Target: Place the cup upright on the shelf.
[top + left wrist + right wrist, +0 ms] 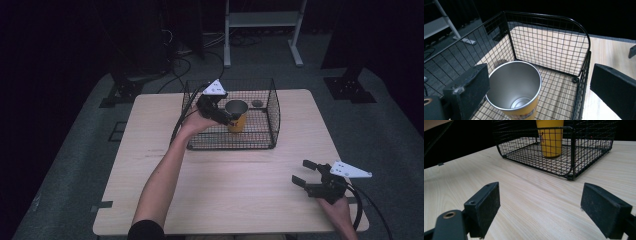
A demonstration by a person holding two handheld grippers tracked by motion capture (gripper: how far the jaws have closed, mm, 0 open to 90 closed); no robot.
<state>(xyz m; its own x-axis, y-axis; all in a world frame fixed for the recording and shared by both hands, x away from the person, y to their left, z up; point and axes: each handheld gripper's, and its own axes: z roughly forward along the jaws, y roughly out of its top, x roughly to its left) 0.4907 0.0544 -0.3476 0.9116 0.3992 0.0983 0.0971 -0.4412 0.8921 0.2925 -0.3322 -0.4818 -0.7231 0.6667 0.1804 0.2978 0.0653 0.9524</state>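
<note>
inside the wire basket stands a yellow cup; both hand-held grippers gape wide, empty.

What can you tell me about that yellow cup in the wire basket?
The cup is a tall tumbler, yellow outside with some print near the base, and bare, shiny metal inside. It is empty and stands upright on the floor of the black wire basket, towards its front left. The left gripper reaches in over the basket's side with its jaws wide open; one jaw sits right beside the cup's rim, though I cannot tell if it touches.
</note>
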